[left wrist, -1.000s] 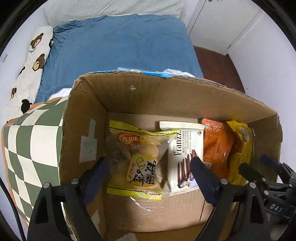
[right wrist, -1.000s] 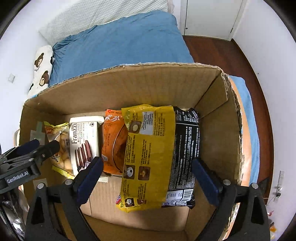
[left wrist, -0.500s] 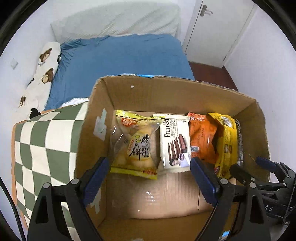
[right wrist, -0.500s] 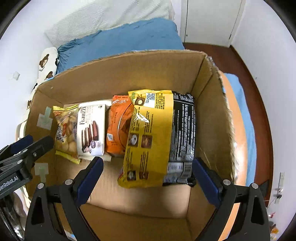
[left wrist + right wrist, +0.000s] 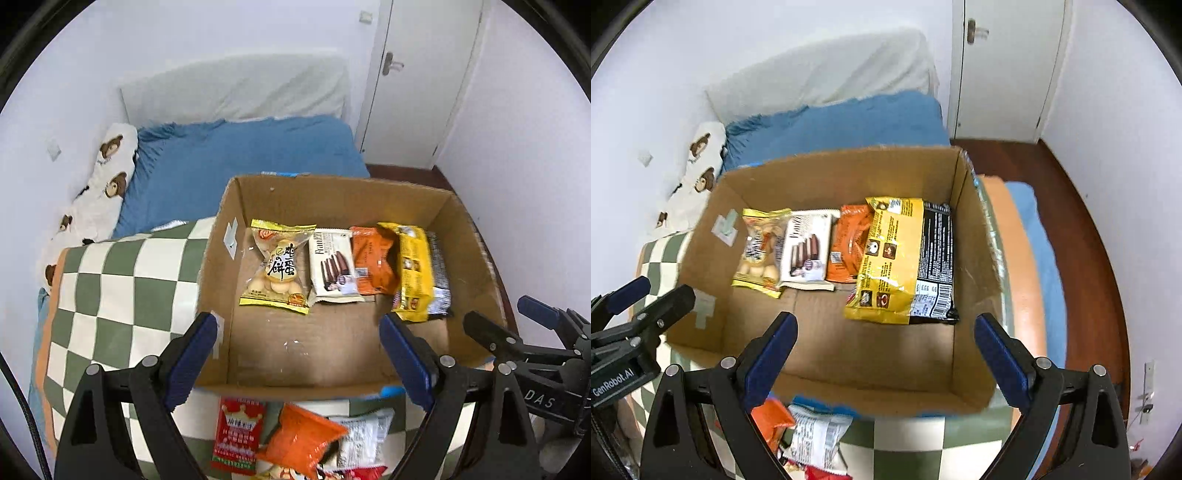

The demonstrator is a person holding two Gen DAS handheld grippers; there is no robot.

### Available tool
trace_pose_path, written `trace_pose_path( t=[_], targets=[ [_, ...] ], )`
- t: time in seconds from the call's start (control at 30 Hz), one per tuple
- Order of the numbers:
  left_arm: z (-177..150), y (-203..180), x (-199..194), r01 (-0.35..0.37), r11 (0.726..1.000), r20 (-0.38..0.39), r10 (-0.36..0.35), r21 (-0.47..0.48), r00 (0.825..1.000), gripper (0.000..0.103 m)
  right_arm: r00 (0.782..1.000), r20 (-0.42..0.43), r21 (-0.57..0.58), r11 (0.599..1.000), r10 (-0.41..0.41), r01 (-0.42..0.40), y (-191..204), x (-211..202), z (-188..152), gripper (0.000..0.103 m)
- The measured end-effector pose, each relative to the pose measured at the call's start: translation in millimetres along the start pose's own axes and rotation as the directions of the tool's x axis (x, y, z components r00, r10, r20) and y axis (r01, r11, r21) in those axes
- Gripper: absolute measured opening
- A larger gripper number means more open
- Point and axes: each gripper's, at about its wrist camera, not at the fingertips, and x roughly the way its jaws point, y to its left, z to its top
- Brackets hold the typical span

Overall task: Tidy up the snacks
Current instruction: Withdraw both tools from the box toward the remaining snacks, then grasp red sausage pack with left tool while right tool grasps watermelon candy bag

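- Cardboard box (image 5: 343, 199) on the checked blanket (image 5: 110, 280): five packets already lined along its far side.
- Loose snacks (image 5: 306, 439) wait at its near edge, unpacked.
- Left gripper (image 5: 299, 354) and right gripper (image 5: 884, 352): both wide, empty.

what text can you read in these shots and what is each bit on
"Fran", cut off: white chocolate-stick packet in the cardboard box.
"GenRobot.AI": black left gripper body.
"DAS": black right gripper body.
Chinese characters on the clear-and-yellow biscuit bag and red packet: too small to read surely.
Yellow-and-black bag: print too small.
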Motion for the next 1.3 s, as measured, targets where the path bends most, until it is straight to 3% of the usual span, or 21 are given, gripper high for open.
trace_pose_path(
  t=[0.57, 0.73, 0.8, 0.97, 1.07, 1.13, 1.2, 1.3],
  targets=[
    [-42, -17, -117, 0.026, 1.000, 0.173, -0.027, 0.010, 0.985, 0.090, 0.977, 0.212, -0.009, 0.999, 0.033, -0.032, 4, -136, -55, 0.098],
    [-55, -15, -126, 0.037, 0.999, 0.159, -0.035, -0.005, 0.987, 0.090, 0.969, 0.241, 0.001, 0.998, 0.062, -0.064, 4, -162, -68, 0.098],
    [-67, -12, -122, 0.039, 0.999, 0.118, -0.036, -0.021, 0.992, 0.090, 0.971, 0.226, 0.003, 0.997, 0.079, -0.082, 3, -165, -76, 0.098],
    [-111, 1, -89, 0.007, 0.998, -0.030, -0.009, -0.057, 1.000, 0.090, 0.989, 0.086, 0.030, 0.992, 0.122, -0.125, 1, -139, -114, 0.098],
    [-146, 10, -56, -0.005, 0.998, -0.170, -0.005, -0.056, 0.985, 0.090, 0.988, -0.047, 0.049, 0.989, 0.145, -0.143, -2, -104, -144, 0.098],
    [-171, 8, -37, -0.004, 1.000, -0.244, 0.002, -0.008, 0.970, 0.090, 0.972, -0.174, 0.067, 0.987, 0.156, -0.147, -6, -75, -170, 0.098],
    [-196, -1, -15, -0.010, 0.994, -0.310, 0.043, 0.105, 0.950, 0.090, 0.950, -0.263, 0.066, 0.985, 0.171, -0.159, -9, -52, -193, 0.098],
    [-230, -19, 16, 0.012, 0.964, -0.396, 0.097, 0.264, 0.913, 0.090, 0.907, -0.390, 0.024, 0.986, 0.161, -0.165, -10, -19, -226, 0.098]
  ],
)
